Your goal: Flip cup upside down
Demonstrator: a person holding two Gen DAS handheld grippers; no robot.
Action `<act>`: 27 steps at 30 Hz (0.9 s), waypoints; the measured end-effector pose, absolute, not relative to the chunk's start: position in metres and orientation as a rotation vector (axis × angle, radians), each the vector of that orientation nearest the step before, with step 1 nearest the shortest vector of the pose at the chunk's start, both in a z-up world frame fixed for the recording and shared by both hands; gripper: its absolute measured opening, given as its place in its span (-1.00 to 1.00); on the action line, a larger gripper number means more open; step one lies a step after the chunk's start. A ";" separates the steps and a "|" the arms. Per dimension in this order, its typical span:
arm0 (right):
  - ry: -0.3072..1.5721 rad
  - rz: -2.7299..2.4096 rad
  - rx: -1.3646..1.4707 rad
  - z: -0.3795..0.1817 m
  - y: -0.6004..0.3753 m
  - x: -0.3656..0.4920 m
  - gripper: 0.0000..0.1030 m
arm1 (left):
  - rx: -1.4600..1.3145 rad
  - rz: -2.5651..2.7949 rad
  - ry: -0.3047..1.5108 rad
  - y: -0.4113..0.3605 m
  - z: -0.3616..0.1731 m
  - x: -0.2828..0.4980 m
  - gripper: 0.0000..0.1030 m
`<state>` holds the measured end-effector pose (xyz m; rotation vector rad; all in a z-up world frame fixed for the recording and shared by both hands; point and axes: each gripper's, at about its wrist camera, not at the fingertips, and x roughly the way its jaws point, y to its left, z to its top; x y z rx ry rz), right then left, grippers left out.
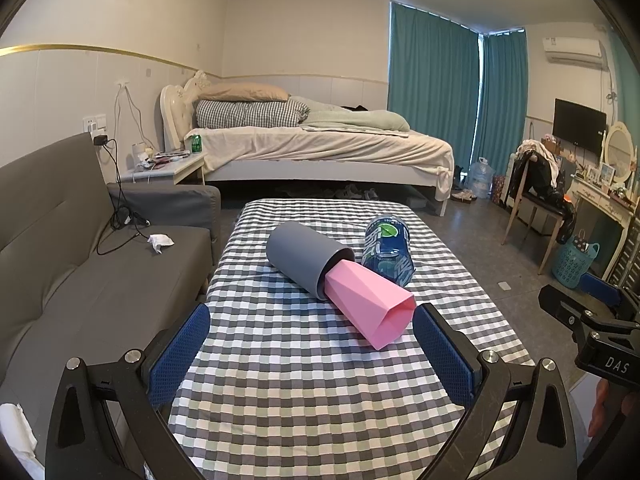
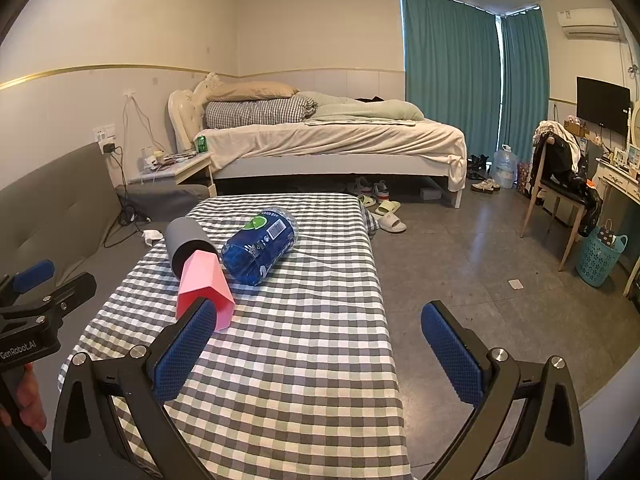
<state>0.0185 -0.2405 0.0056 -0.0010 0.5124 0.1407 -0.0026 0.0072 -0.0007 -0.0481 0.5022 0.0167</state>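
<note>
A pink faceted cup (image 1: pixel 370 306) lies on its side on the checked tablecloth (image 1: pixel 304 392), its base tucked into the mouth of a grey cup (image 1: pixel 306 258) that also lies on its side. Both show in the right wrist view: the pink cup (image 2: pixel 204 280), the grey cup (image 2: pixel 186 242). My left gripper (image 1: pixel 310 338) is open and empty, just short of the pink cup's open mouth. My right gripper (image 2: pixel 320 340) is open and empty, over the table's right edge, to the right of the pink cup.
A blue plastic bottle (image 1: pixel 388 252) lies on its side behind the cups, touching them. A grey sofa (image 1: pixel 72 280) stands left of the table. A bed (image 1: pixel 320 148) is behind. A chair (image 2: pixel 560 184) and a blue basket (image 2: pixel 600 256) stand to the right.
</note>
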 end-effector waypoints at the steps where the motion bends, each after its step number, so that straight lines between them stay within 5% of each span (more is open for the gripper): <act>1: 0.513 0.141 -0.001 0.006 -0.240 0.019 1.00 | -0.048 0.017 0.503 0.007 -0.001 -0.002 1.00; 27: 0.518 0.154 0.000 0.002 -0.238 0.020 1.00 | -0.050 0.011 0.509 0.007 -0.004 -0.001 1.00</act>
